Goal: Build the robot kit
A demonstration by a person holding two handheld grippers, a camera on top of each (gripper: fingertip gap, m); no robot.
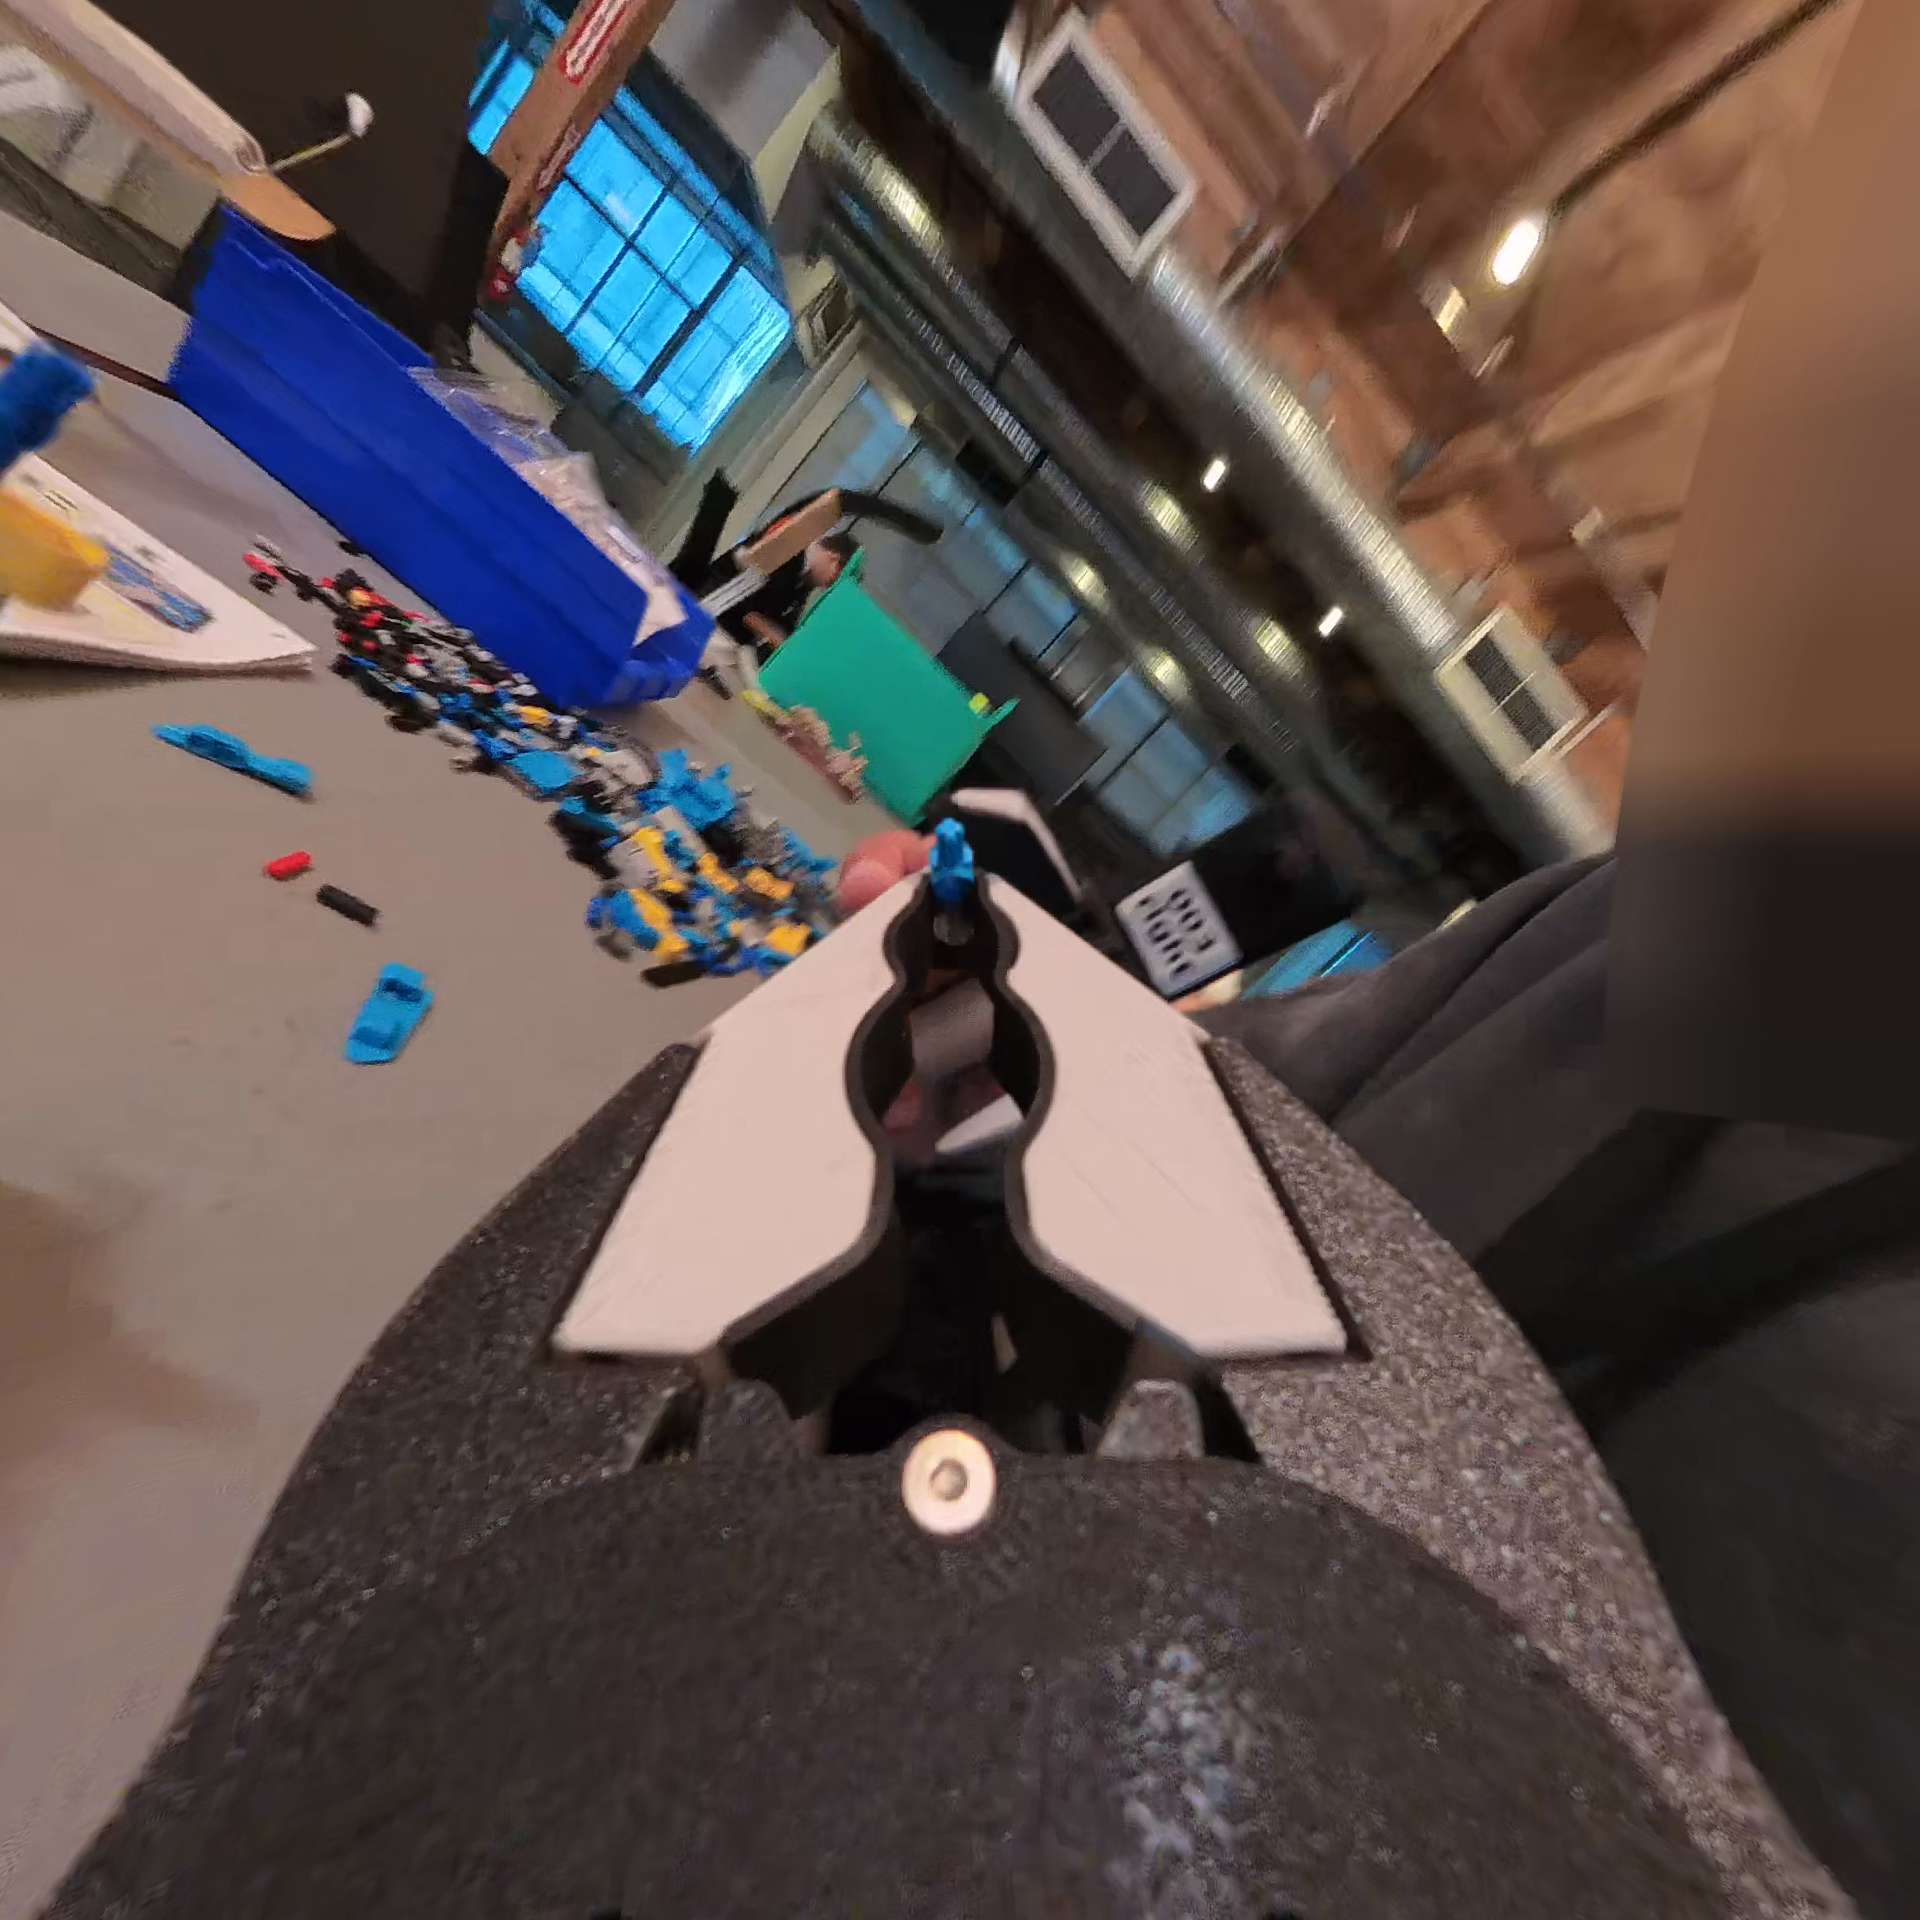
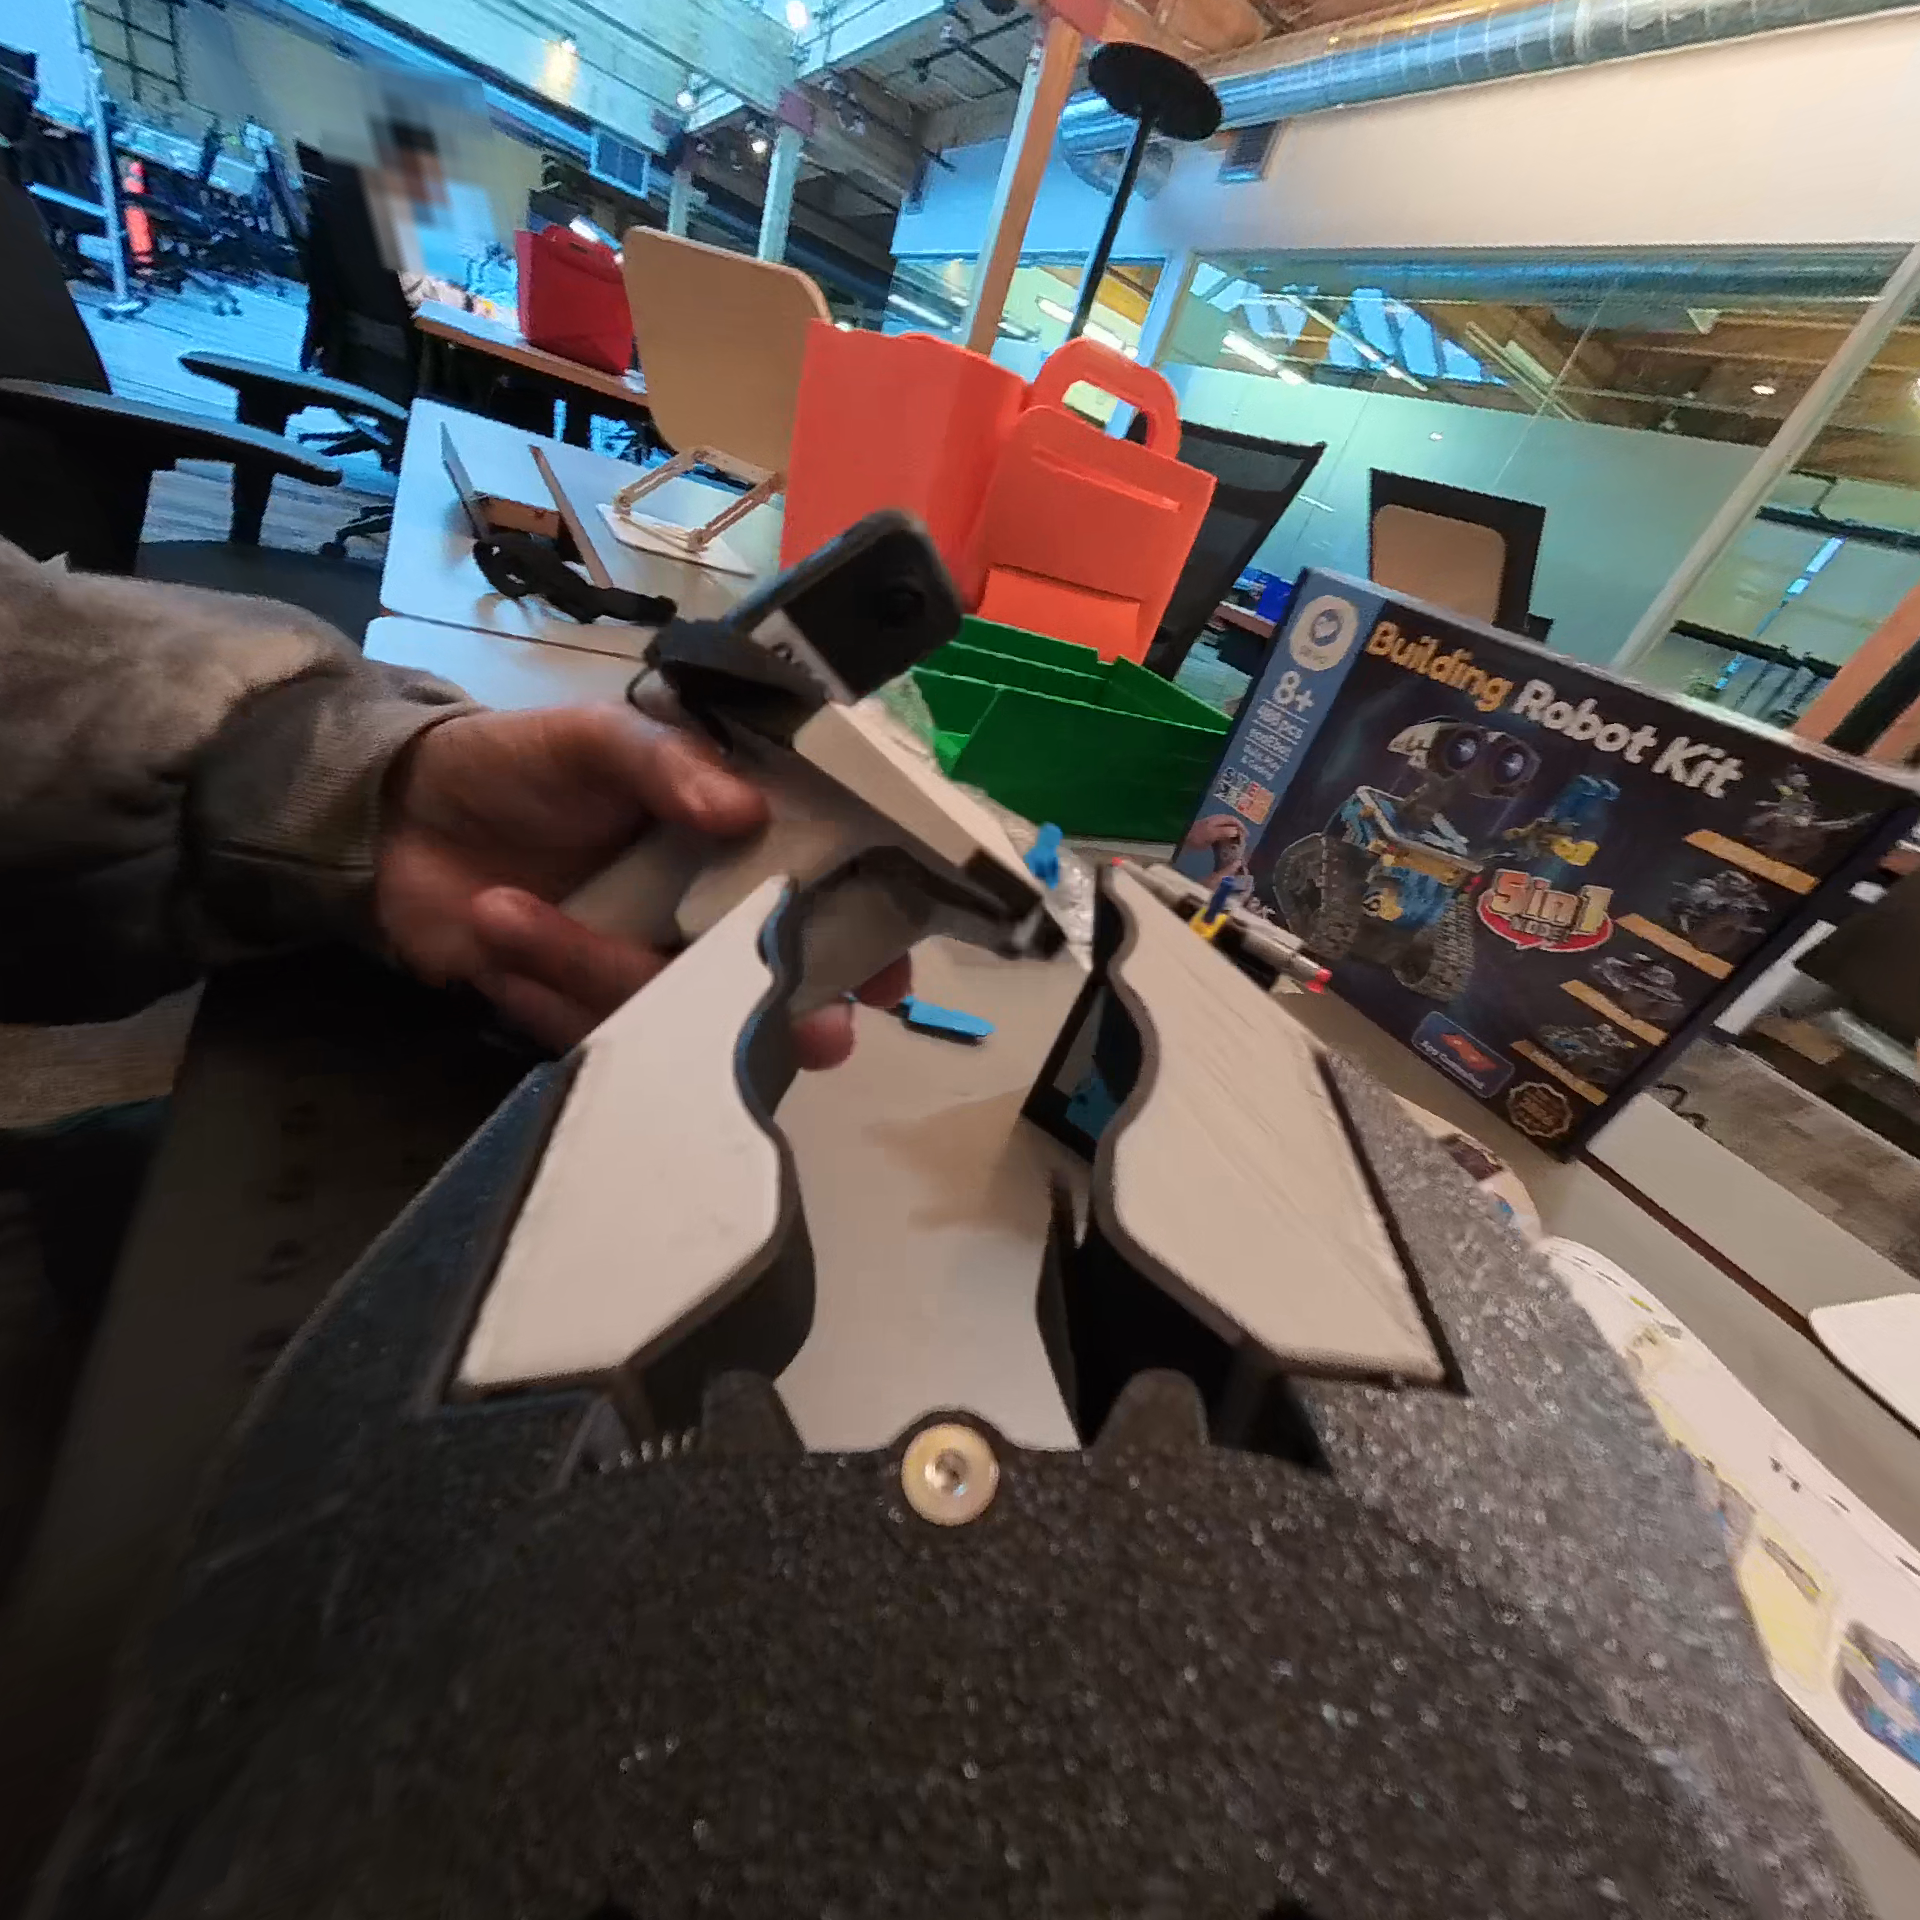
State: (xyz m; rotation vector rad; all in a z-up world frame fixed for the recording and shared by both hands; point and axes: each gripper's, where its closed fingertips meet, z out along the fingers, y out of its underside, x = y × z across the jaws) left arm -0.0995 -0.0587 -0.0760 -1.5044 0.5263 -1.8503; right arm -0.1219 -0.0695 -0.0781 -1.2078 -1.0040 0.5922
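The left tool (image 1: 951, 883) is clenched on a small blue peg (image 1: 950, 858), lifted above the table (image 1: 208, 1039); the right tool (image 2: 935, 935) is spread, holding nothing, just beside it. So thin a tip-hold could let the peg twist or drop among the loose bricks (image 1: 623, 810)

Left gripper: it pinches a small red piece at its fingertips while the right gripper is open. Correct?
Not quite: the small piece pinched by the left gripper is blue, not red, as the left wrist view shows. The right gripper is indeed open, with nothing between its fingers.
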